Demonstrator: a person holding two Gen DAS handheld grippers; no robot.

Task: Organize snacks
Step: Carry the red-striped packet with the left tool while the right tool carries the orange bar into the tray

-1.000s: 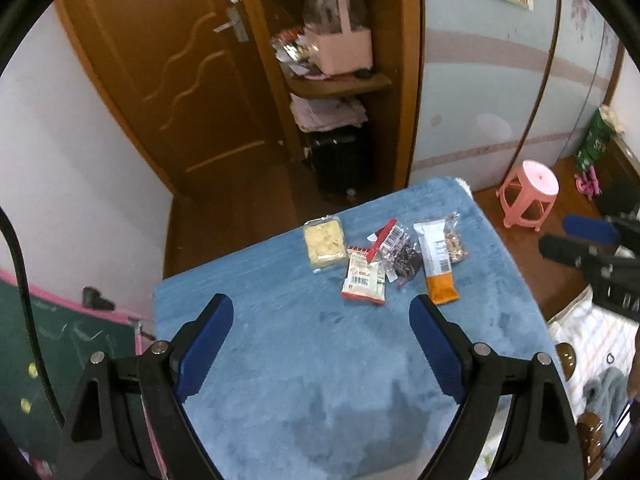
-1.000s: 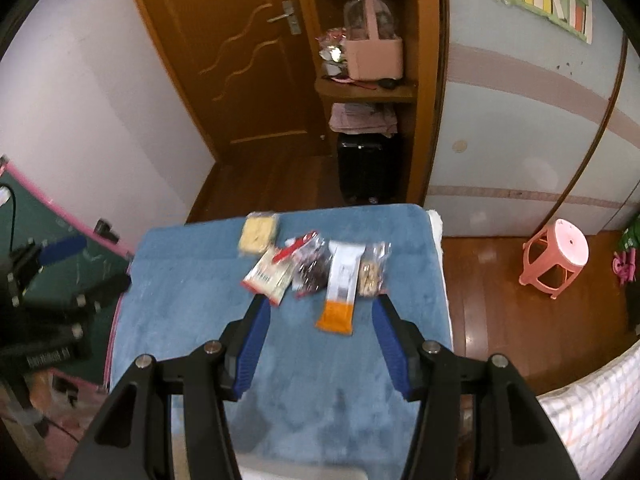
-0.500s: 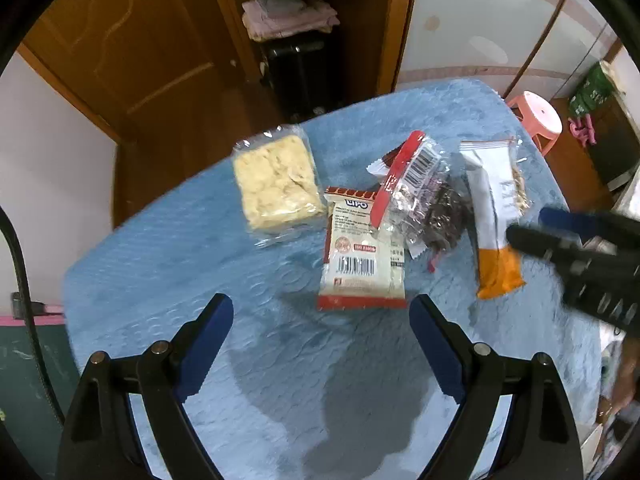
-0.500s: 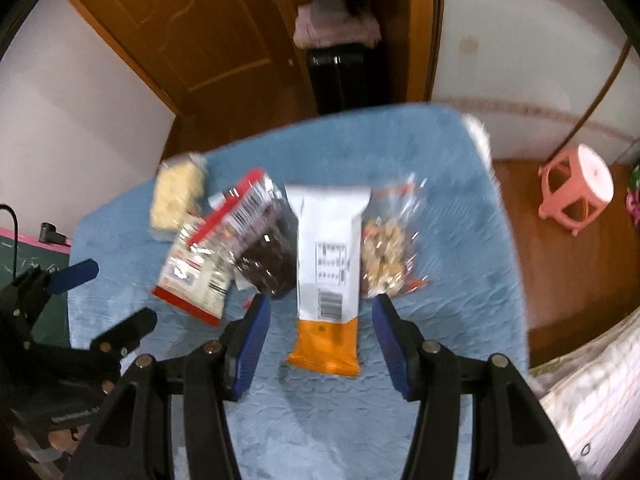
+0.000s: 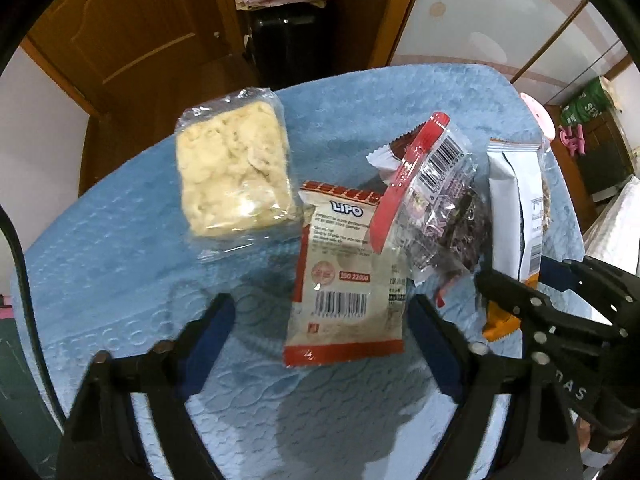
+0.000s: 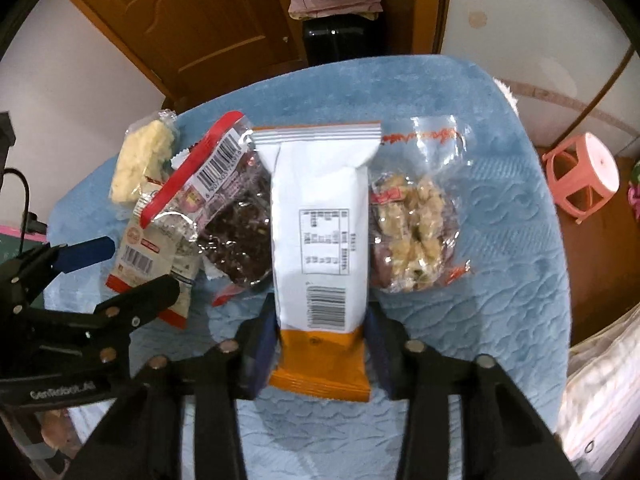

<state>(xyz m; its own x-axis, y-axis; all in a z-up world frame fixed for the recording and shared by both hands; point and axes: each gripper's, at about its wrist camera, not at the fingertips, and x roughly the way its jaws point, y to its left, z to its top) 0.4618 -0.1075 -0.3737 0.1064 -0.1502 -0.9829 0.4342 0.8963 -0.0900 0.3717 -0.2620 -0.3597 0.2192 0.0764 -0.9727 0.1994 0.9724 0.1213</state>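
While the left gripper (image 5: 316, 320) is held spread over the Lipo packet (image 5: 344, 280), the white-and-orange bar (image 6: 320, 248) is straddled, ungripped, by the right gripper (image 6: 320, 340) mid-surface on the blue mat (image 6: 500, 300). It is flanked by a dark snack bag (image 6: 236, 236) and a nut cluster pack (image 6: 412, 236); a pale rice cake (image 5: 232, 168) lies toward the far left corner.

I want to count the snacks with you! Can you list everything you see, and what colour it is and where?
Table cloth: one, blue, under all snacks.
Puffed cake pack: one, pale yellow, far left.
Lipo packet: one, white and red, between the left gripper's fingers.
Dark snack bag: one, clear with red strip, middle.
Long bar pack: one, white and orange, between the right gripper's fingers.
Nut cluster bag: one, clear, far right.
Stool: one, pink, floor at right.
Left gripper: open.
Right gripper: open, straddling the bar.
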